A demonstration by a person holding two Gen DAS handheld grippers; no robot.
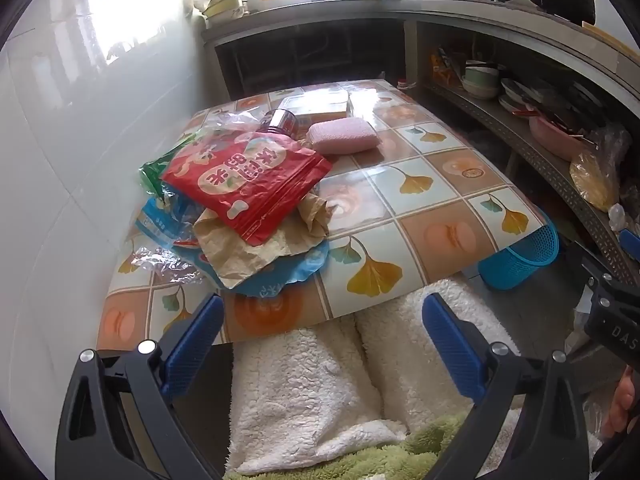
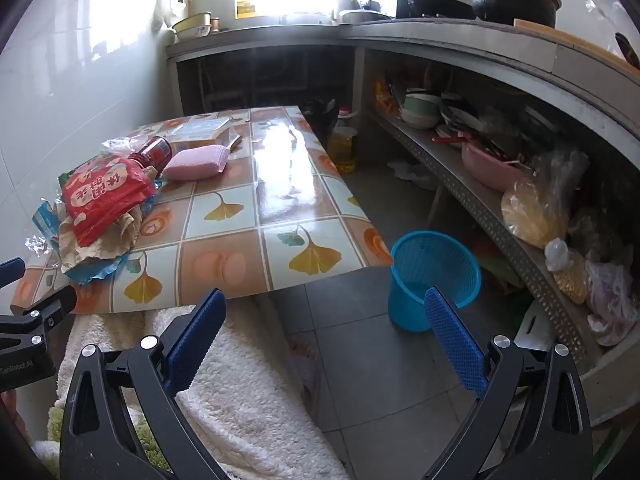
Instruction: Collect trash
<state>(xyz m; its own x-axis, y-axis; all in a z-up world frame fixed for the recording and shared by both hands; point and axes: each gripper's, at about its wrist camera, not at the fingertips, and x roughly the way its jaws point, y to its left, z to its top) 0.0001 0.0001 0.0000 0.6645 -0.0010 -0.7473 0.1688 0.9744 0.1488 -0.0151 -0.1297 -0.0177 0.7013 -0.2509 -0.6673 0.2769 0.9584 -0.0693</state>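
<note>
A pile of trash lies on the left side of the tiled table (image 1: pixel 452 196): a red snack bag (image 1: pixel 248 178) on top, brown paper (image 1: pixel 244 252), blue wrappers (image 1: pixel 296 268), a green wrapper (image 1: pixel 154 170) and clear plastic (image 1: pixel 168 264). The red bag (image 2: pixel 106 196) also shows in the right wrist view. A blue mesh bin (image 2: pixel 434 276) stands on the floor right of the table; it also shows in the left wrist view (image 1: pixel 520 256). My left gripper (image 1: pixel 320 344) is open and empty, short of the table's near edge. My right gripper (image 2: pixel 324 340) is open and empty over the floor, near the bin.
A pink sponge (image 1: pixel 344 136), a red can (image 1: pixel 282 122) and a box (image 1: pixel 316 106) sit at the table's far side. A shelf (image 2: pixel 500 216) with bowls and bags runs along the right. An oil bottle (image 2: pixel 342 148) stands on the floor. White fleece-clad legs (image 1: pixel 320 380) are below.
</note>
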